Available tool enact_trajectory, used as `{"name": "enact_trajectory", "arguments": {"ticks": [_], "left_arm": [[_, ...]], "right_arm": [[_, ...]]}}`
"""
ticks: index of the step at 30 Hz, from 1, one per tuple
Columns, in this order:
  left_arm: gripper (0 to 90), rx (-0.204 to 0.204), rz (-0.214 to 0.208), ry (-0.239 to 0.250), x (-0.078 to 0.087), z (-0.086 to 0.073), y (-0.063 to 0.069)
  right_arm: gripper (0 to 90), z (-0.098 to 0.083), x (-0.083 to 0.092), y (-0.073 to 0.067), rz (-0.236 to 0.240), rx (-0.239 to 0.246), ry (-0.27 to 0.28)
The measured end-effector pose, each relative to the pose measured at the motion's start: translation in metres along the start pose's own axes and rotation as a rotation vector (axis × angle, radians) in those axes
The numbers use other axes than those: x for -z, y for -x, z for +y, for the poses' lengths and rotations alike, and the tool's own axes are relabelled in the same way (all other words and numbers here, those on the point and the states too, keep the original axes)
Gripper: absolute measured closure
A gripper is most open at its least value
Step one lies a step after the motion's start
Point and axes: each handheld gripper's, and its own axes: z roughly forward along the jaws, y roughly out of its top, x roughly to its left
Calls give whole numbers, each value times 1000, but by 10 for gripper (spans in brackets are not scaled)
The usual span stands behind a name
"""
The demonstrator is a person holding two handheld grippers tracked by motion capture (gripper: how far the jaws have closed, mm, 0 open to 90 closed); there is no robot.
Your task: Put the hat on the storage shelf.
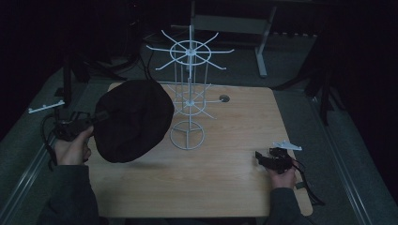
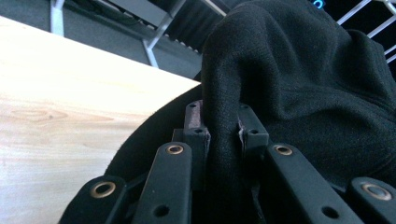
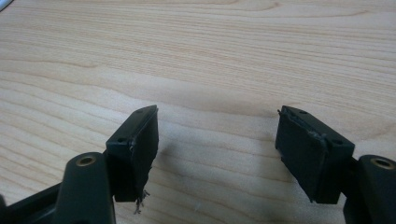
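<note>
- High view: a light wooden table (image 1: 225, 187) stands in a dim room. Near its far middle stands a white wire display rack (image 1: 189, 93), upright on a ring base, with two tiers of hooks spreading from a central pole.
- High view: the left gripper (image 1: 96, 118) is held in the person's left hand (image 1: 72, 147) at the table's left edge. Its jaws point right and pinch the rim of a black knitted hat (image 1: 131, 119). The hat hangs above the table's left part, casting a shadow on the wood below. Its right edge lies just beside the rack's lower tier; whether they touch cannot be told.
- High view: the right gripper (image 1: 261, 158) is held in the right hand (image 1: 283, 178) near the table's right front, well apart from the rack and hat. A grey three-cornered plate sits on top of it and a cable trails toward the table's edge.
- Left gripper view: the two black jaws rise from the bottom and press on a thick fold of the black hat (image 2: 299, 79), which bulges up and to the right. The wooden table (image 2: 70, 116) lies to the left, and white rack wires (image 2: 359, 11) cross the top right corner.
- Right gripper view: the right gripper (image 3: 217, 135) shows its jaws spread wide with bare wood between them. The worn black pads (image 3: 303, 149) have frayed edges. The table (image 3: 196, 56) lies close beneath, marked by the jaws' shadow.
</note>
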Motion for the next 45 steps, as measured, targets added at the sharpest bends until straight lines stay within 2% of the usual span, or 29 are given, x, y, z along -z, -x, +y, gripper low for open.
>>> {"name": "enact_trajectory", "arguments": {"ticks": [24,45], "left_arm": [[795,-4,-54,40,-8,21,16],[794,9,-83,71,-3,26,17]], "right_arm": [[296,0,0,0,2,-1,-1],[296,0,0,0,2,-1,-1]]}}
